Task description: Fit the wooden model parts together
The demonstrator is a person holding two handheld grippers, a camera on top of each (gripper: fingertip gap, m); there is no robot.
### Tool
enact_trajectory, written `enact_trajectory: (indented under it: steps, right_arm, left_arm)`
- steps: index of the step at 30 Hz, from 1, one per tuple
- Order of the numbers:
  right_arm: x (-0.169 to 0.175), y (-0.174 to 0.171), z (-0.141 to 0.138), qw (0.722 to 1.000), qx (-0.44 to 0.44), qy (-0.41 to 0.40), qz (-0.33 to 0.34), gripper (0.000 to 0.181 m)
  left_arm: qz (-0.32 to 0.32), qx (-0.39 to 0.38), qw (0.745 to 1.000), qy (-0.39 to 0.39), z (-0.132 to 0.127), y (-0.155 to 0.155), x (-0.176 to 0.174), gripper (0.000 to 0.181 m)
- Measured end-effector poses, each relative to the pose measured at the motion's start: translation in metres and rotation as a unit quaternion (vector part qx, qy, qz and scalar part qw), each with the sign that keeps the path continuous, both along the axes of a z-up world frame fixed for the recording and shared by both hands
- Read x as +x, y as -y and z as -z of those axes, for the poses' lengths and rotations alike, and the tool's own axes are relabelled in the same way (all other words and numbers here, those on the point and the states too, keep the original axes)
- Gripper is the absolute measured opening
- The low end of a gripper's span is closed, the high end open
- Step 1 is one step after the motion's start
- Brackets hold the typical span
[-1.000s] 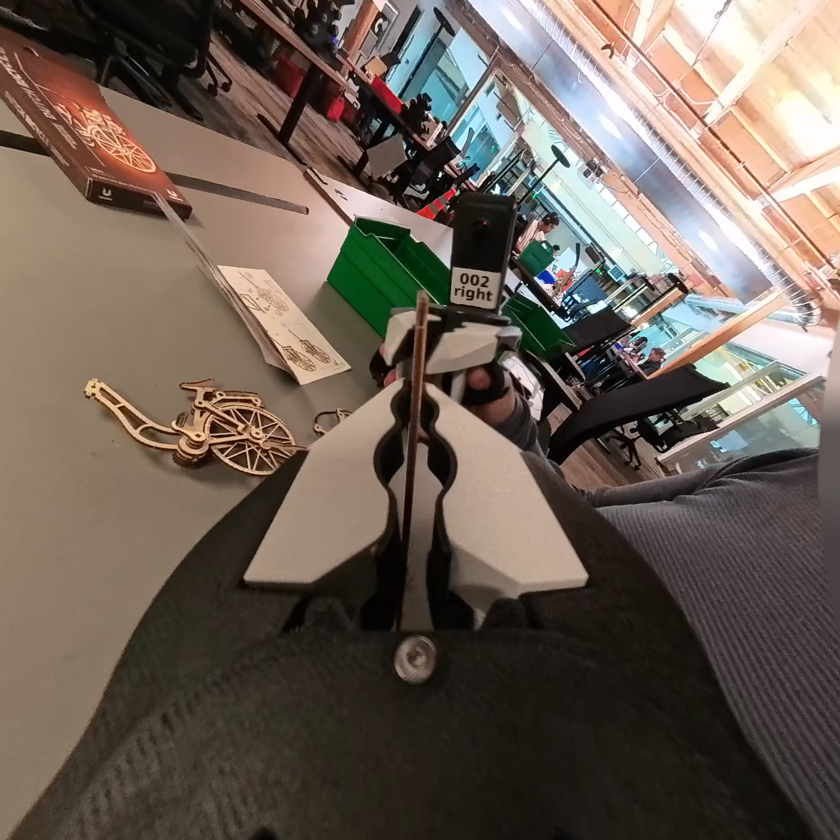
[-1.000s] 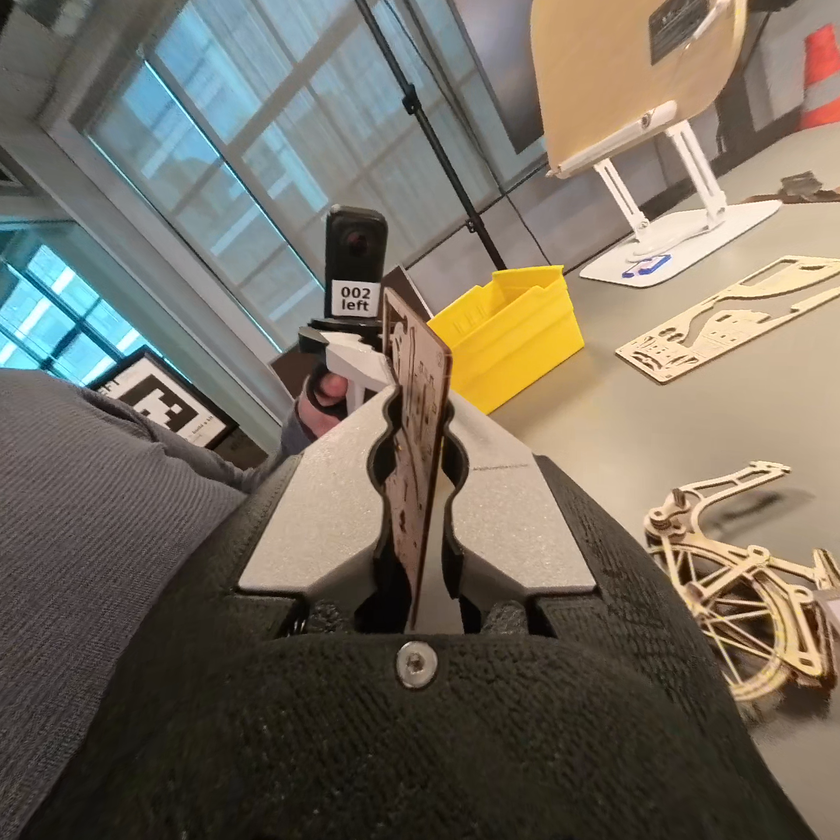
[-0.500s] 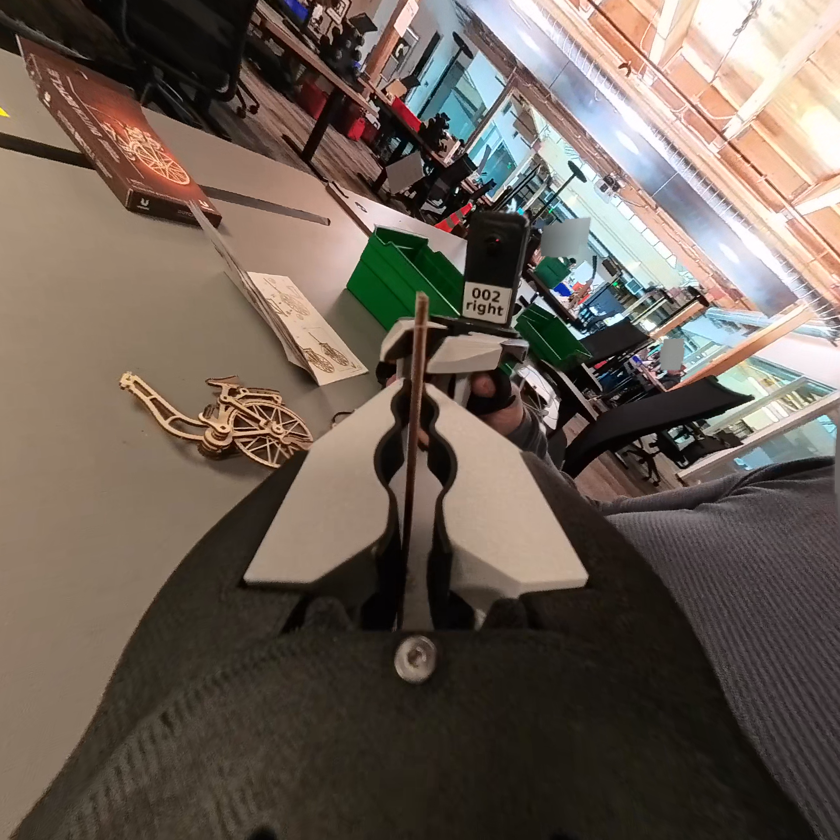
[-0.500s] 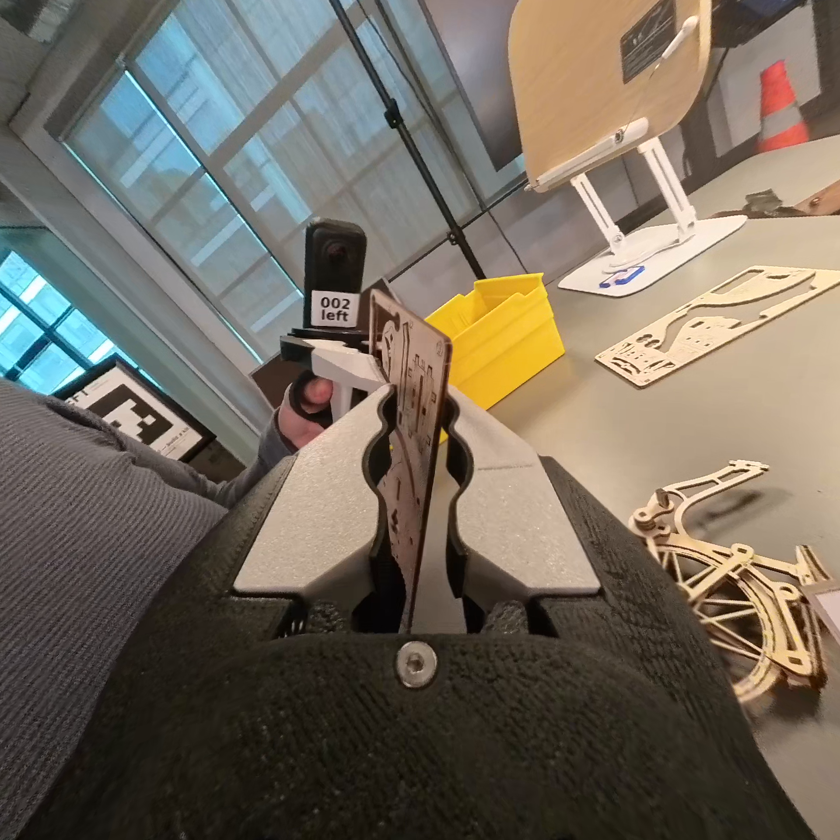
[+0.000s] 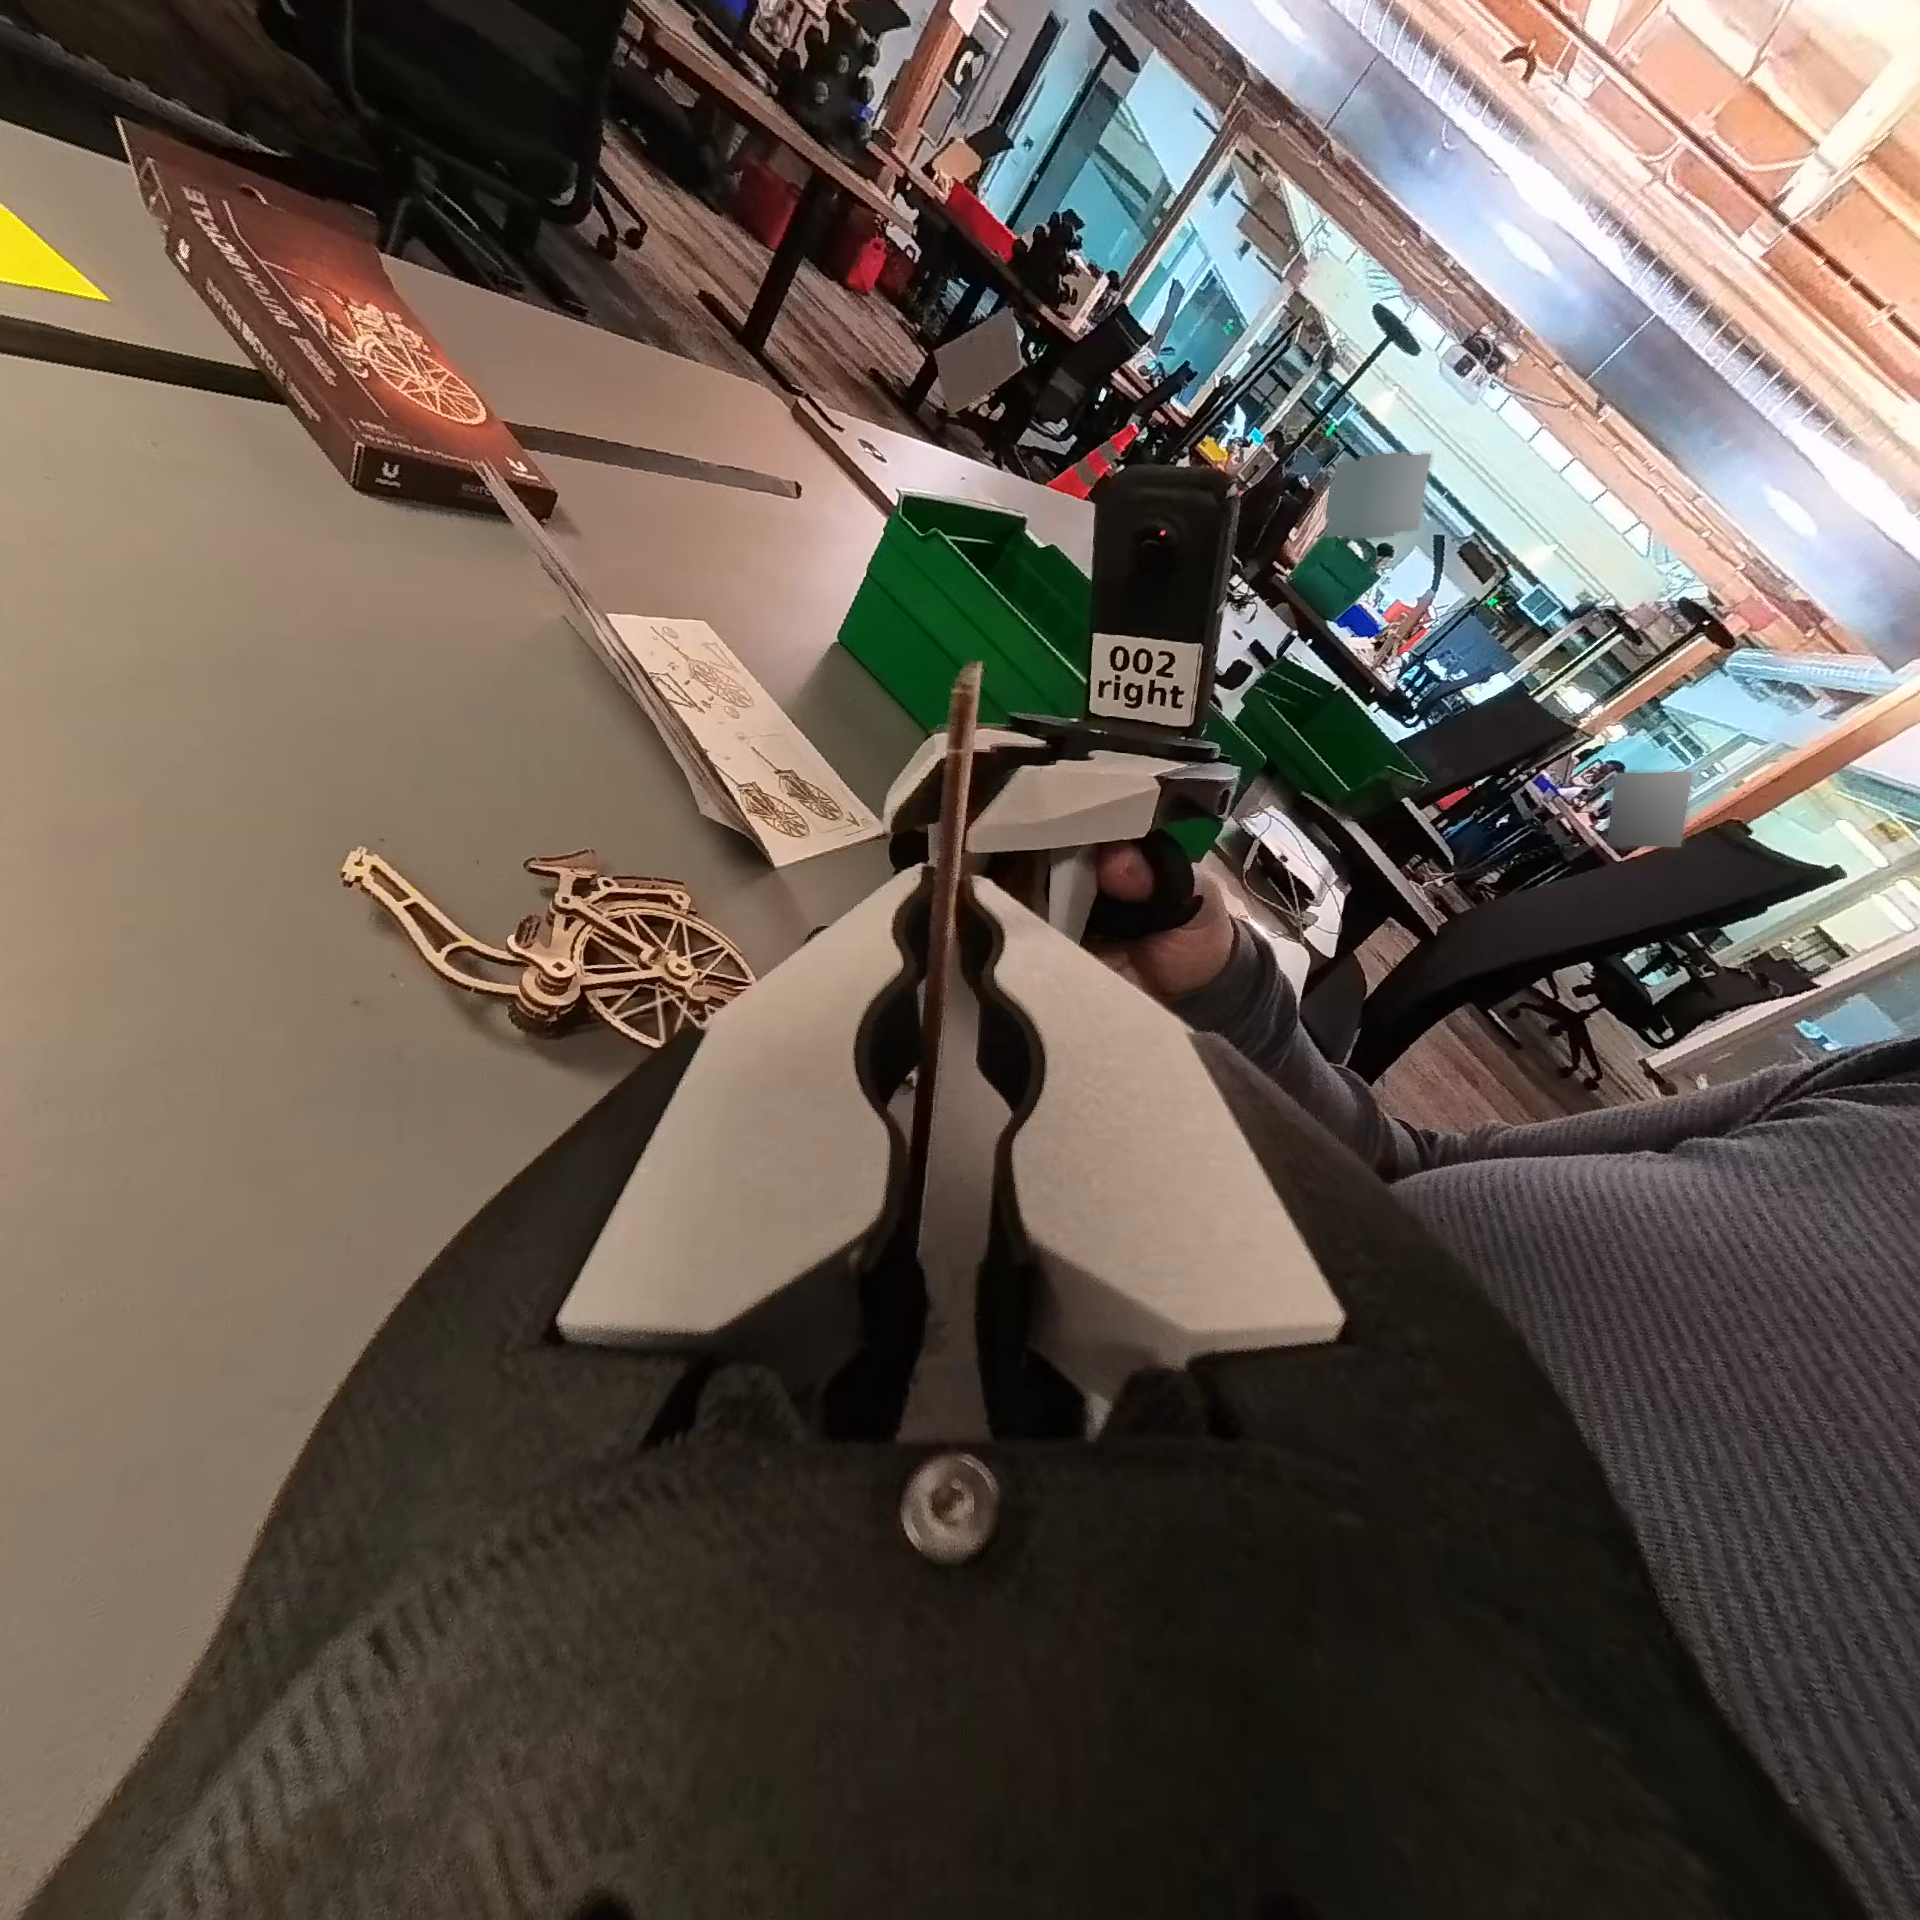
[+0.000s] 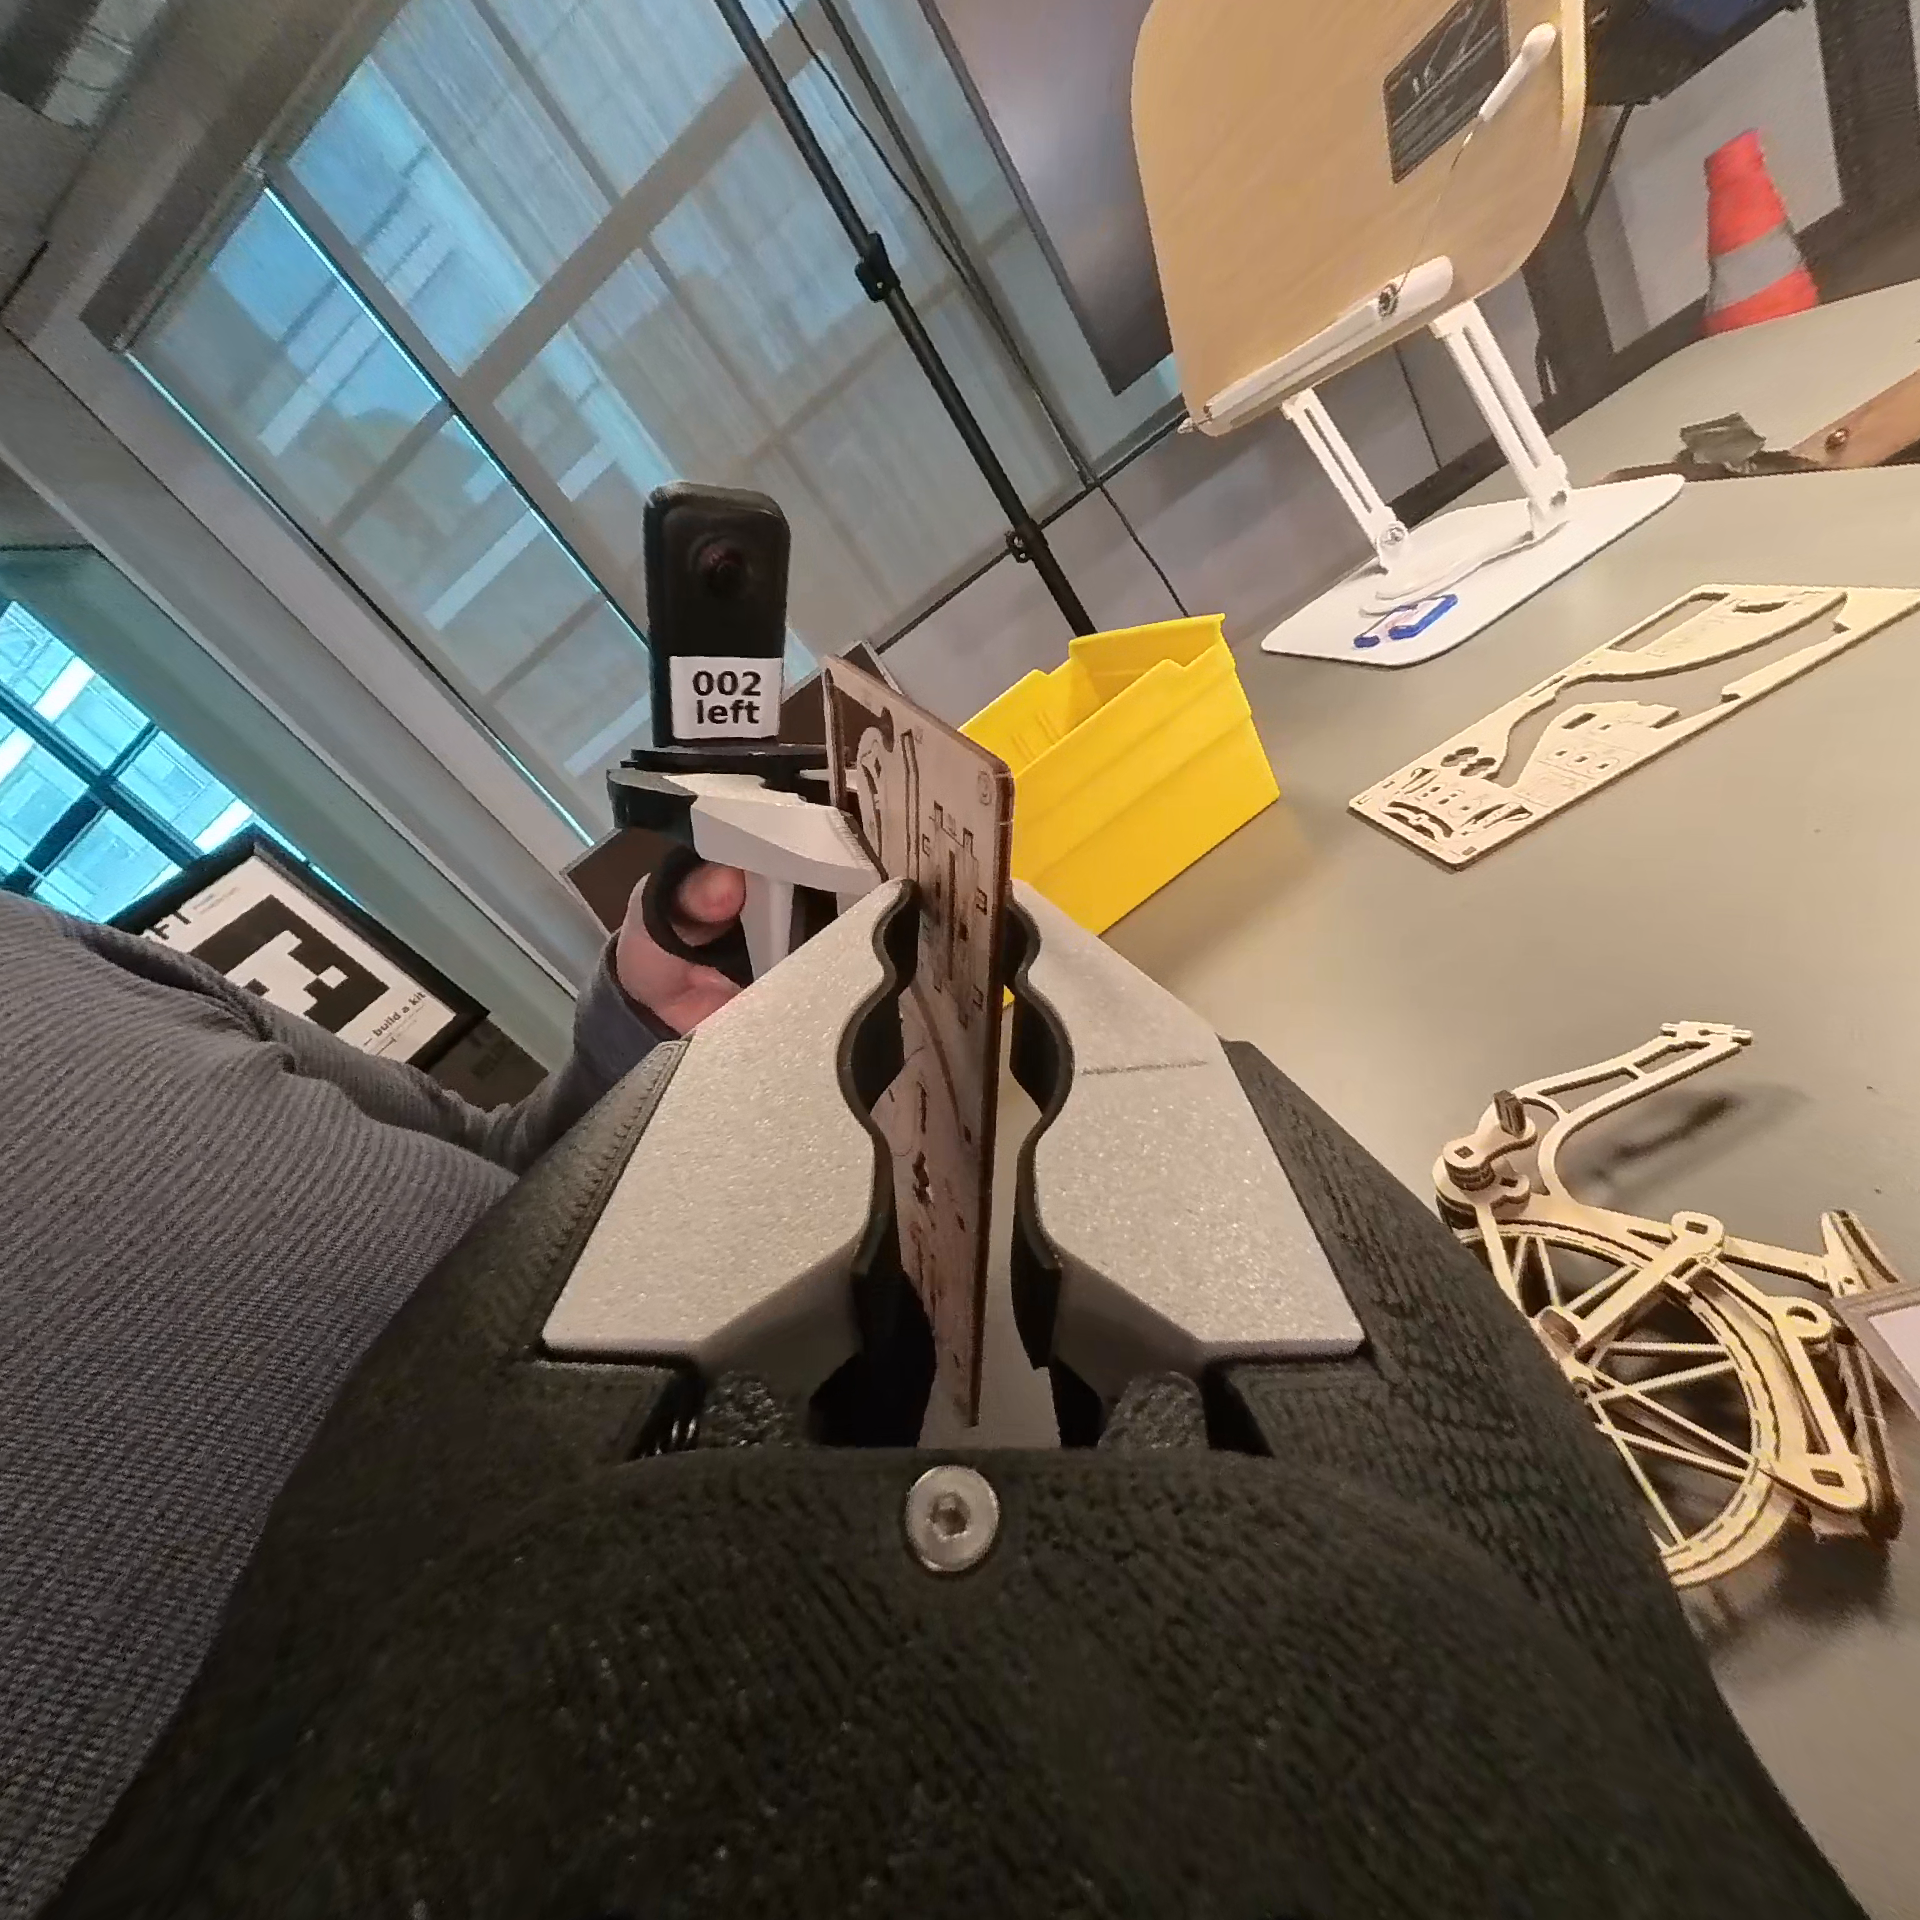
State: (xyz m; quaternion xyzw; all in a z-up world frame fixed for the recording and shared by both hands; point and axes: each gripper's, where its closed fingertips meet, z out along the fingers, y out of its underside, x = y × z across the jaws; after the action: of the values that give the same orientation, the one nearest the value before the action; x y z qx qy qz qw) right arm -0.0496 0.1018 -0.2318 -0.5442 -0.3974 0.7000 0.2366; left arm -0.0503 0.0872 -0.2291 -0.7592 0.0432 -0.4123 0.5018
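Both tools carry a white sticker with black print below the camera, and the dark box [image 5: 332, 322] on the grey worktop [image 5: 260, 727] bears a glowing bicycle picture with pale lettering; the leaflet [image 5: 727, 748] beside it shows line drawings of the same bicycle. A framed black-and-white marker [image 6: 301, 966] stands by the window in the right wrist view.

The left hand-held gripper [image 5: 940, 914] is closed on a thin laser-cut wooden sheet [image 5: 951, 831], seen edge-on as a dark sliver whose long axis runs straight out along the fingers. The right hand-held gripper [image 6: 951, 914] faces it from the other end and also clamps this wooden sheet [image 6: 935, 831], here turned enough to show its brown face with cut-out part outlines and burnt edges. The sheet hangs in the air between the two tools, above the worktop's near edge.

The half-built wooden bicycle [image 5: 582, 956] lies flat on the worktop, its spoked wheel toward the person and a curved arm reaching away.

Only the left wrist view shows the green bins [image 5: 966, 623] and the office behind. Only the right wrist view shows the yellow bin [image 6: 1132, 769], a second, pale, partly emptied parts sheet [image 6: 1621, 727], a white-footed stand holding a wooden board [image 6: 1351, 208], and an orange cone [image 6: 1756, 239].
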Motion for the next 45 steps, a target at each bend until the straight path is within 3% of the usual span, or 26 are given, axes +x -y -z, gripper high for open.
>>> enact_trajectory:
  steps: [4,12,18,27,30,35,45]
  right_arm:
    - [0.000,0.001,-0.001,1.000,-0.007,-0.005,-0.007,0.020]
    - [0.000,0.000,0.004,1.000,0.012,0.015,0.000,0.013]
    - [-0.002,-0.004,0.009,0.996,0.060,0.054,0.042,0.015]
    - [-0.008,-0.006,0.020,0.985,0.102,0.096,0.105,0.018]
    - [-0.006,0.001,0.010,0.992,0.094,0.053,0.068,0.017]
    - [-0.004,0.013,0.024,0.996,0.053,0.071,-0.006,0.025]
    - [-0.005,0.016,0.030,0.993,0.078,0.088,-0.008,0.016]
  left_arm:
    - [-0.003,-0.002,1.000,-0.010,0.002,-0.001,0.001,0.001]
    - [-0.004,-0.007,1.000,-0.015,0.005,-0.001,0.001,0.001]
    - [-0.017,0.005,0.996,-0.086,0.010,-0.001,0.003,0.001]
    - [-0.036,-0.010,0.993,-0.110,0.020,0.000,-0.002,0.001]
    - [-0.014,-0.007,0.999,-0.036,0.012,0.004,-0.002,0.002]
    - [-0.015,-0.009,0.999,-0.034,0.017,0.006,-0.002,0.001]
    - [-0.014,-0.015,0.999,-0.030,0.020,0.007,-0.003,0.001]
